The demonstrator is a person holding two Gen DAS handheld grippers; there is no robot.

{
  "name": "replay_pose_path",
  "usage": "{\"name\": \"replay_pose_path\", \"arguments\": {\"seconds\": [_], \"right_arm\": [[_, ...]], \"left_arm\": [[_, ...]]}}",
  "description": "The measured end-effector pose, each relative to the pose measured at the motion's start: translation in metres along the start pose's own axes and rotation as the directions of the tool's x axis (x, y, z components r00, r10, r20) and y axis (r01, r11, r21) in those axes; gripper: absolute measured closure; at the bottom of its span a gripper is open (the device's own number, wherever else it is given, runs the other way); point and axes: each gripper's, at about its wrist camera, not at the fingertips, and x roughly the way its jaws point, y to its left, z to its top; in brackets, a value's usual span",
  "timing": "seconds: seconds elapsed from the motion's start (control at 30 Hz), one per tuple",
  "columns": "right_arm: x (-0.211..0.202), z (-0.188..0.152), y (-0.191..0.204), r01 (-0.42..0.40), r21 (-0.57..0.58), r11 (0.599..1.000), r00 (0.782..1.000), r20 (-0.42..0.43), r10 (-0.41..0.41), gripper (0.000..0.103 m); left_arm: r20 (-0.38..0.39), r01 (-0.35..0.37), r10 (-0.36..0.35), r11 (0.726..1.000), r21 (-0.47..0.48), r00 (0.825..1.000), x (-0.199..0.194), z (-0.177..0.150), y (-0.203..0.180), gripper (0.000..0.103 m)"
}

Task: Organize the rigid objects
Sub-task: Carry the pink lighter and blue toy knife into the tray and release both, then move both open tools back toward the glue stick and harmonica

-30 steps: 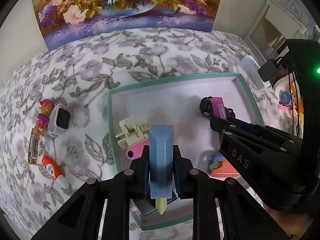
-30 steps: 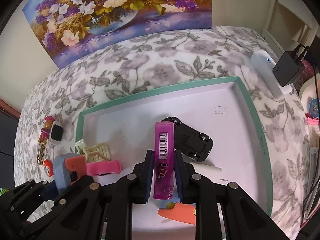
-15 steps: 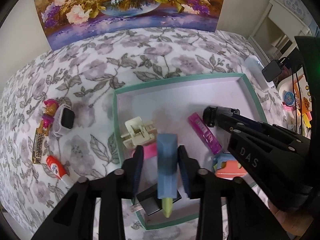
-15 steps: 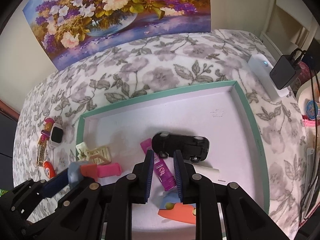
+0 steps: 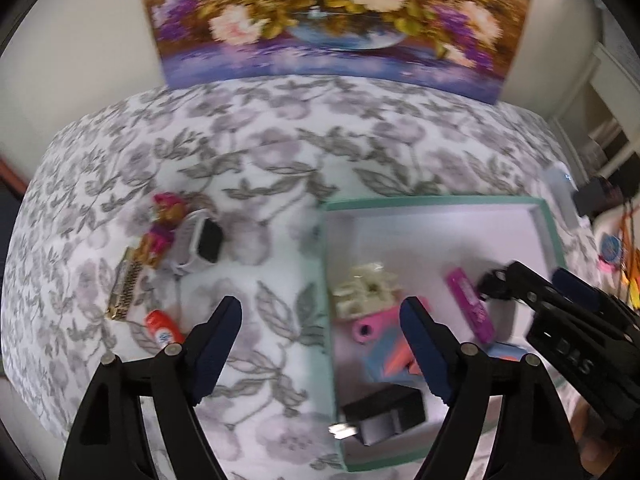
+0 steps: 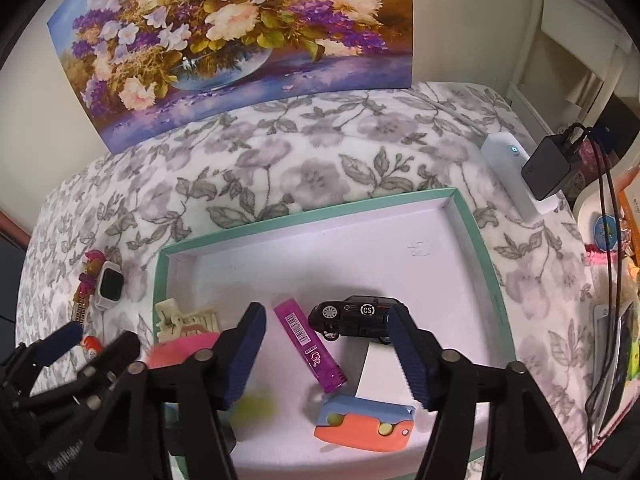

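Both tongs have let go since a second ago. The left tongs [image 5: 320, 320], then clamped on a blue-and-orange block, are now opening wide over the tray's [image 5: 326, 320] left rim with nothing between the pads; that block [image 5: 386, 362] lies in the tray beside a pink piece [image 5: 372, 326]. The right tongs [image 6: 324, 336], then clamped on the purple tube [image 6: 310, 346], are opening too; the tube lies flat between them, untouched, next to the glossy black car [image 6: 358, 318]. Left of the tray, on the floral fleece bed [image 5: 260, 152], lie a figurine [image 5: 162, 224], a boxy white watch [image 5: 200, 240], a gold band [image 5: 126, 288] and an orange-capped tube [image 5: 164, 330]. The tray is card, teal-edged and white inside.
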Motion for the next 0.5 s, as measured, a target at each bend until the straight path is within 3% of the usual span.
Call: {"name": "replay_pose_path", "arguments": {"seconds": [0.13,0.37,0.5], "right_arm": [[0.002,0.000,0.005,0.008,-0.015,1.000,1.000,0.000,-0.008,0.022],[0.003,-0.001,0.012,0.029,-0.041,0.999,1.000,0.012,-0.028,0.001],[0.004,0.000,0.014,0.036,-0.040,0.999,0.999,0.022,-0.035,0.000]], "left_arm": [[-0.010,-0.031,0.031,0.998,-0.061,0.999,0.006,0.002,0.021,0.010],[-0.028,-0.060,0.056,0.983,-0.174,0.998,0.013,0.004,0.060,0.010],[-0.037,-0.072,0.065,0.968,-0.242,0.997,0.016,0.003,0.087,0.010]]}}
